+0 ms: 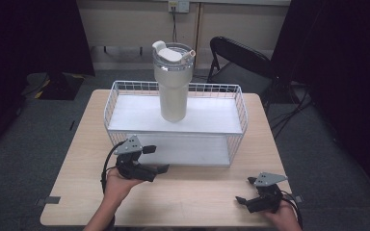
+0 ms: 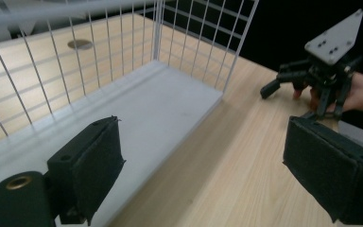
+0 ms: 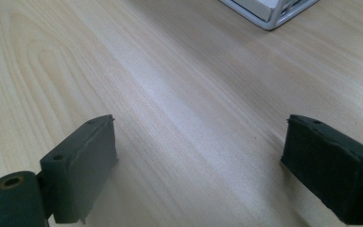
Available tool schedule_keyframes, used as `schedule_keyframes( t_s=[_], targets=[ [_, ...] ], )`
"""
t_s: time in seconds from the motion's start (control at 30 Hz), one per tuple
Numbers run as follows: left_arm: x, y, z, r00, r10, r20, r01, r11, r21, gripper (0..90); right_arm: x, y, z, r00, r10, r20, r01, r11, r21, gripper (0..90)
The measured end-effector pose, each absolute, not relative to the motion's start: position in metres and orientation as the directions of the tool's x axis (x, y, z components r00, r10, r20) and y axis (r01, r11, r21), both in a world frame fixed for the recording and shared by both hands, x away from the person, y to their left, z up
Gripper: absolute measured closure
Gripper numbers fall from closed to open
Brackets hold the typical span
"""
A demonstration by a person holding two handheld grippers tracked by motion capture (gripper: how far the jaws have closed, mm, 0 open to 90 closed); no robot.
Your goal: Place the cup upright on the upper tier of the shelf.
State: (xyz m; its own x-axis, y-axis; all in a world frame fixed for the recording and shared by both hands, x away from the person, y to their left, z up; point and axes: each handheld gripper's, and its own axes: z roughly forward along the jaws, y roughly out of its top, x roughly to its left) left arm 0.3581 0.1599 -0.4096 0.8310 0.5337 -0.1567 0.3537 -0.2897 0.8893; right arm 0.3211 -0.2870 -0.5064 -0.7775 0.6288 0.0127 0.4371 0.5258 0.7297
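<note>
A white wire basket (image 1: 110, 103) is set across the tabletop's (image 1: 188, 197) far half; a lidded tumbler (image 1: 172, 86) stands upright inside. Left gripper (image 1: 155, 160) and right gripper (image 1: 243, 190) are held wide open, empty, near the front edge.

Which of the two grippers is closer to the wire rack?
The left gripper, right at the rack's open front edge. The right gripper sits apart near the table's front right corner.
</note>
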Motion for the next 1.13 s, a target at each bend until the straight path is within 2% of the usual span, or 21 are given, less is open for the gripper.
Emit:
schedule_keyframes(
  t_s=[0.9, 1.13],
  targets=[
    [0.357, 0.169, -0.483, 0.787, 0.579, -0.213, 0.462, -0.327, 0.824, 9.6, 0.321, -0.287, -0.506, -0.778, 0.629, 0.013, 0.437, 0.526, 0.73, 9.8],
    [0.357, 0.168, -0.496, 0.781, 0.601, -0.171, 0.475, -0.393, 0.787, 9.6, 0.321, -0.287, -0.506, -0.777, 0.629, 0.013, 0.438, 0.525, 0.73, 9.8]
  ],
)
